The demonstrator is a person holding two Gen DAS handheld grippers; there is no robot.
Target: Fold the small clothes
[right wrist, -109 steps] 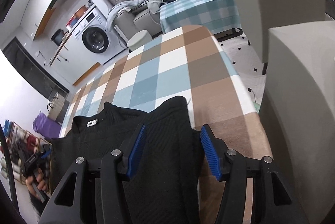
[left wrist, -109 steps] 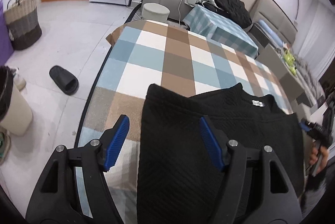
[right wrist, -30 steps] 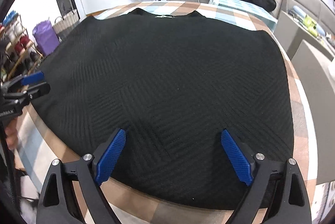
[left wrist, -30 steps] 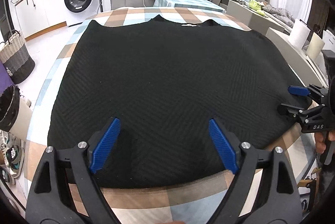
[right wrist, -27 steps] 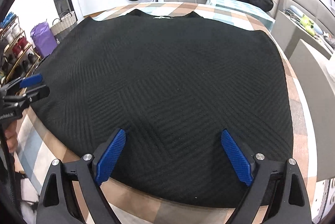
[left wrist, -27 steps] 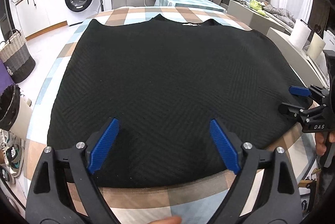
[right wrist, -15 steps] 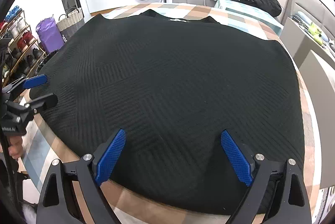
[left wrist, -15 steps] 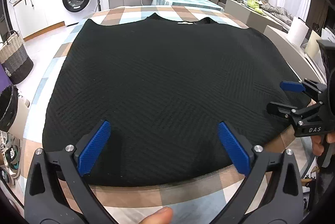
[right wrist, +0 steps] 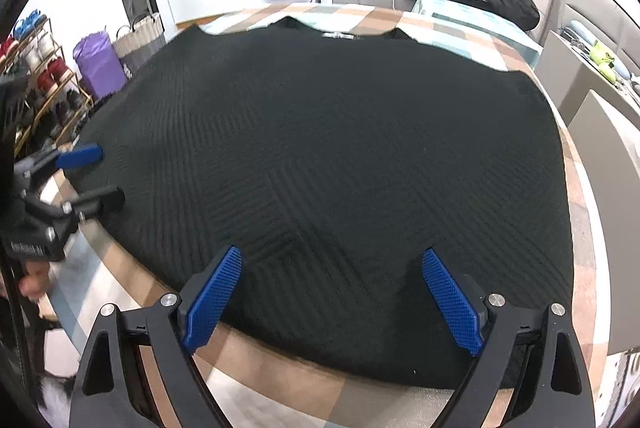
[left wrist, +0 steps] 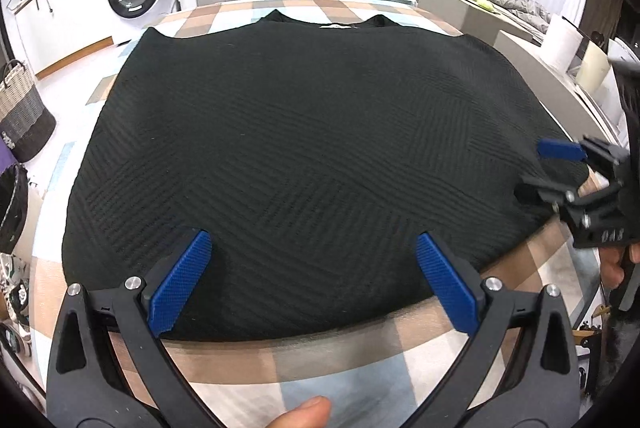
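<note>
The black sweater [left wrist: 312, 148] lies spread flat on the checked surface [left wrist: 340, 360], hem nearest. Both the left tongs [left wrist: 308, 284] and the right tongs [right wrist: 332, 298] stand wide open above the hem, gripping nothing. Spreading looks finished; next, probably pinch an edge for the first fold.

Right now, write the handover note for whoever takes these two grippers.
Left gripper: jaws wide open, nothing between the pads, poised over the near hem of the black top.
Right gripper: also open and empty, over the same hem further along.
Things: the top lies spread flat on the checked tablecloth, neckline and label at the far edge, hem towards you.
Done: the garment is laid out and both grippers are off it.
Left: every fold. No fold shows yet. Probably start by gripping the near hem or one side and bringing it across.
</note>
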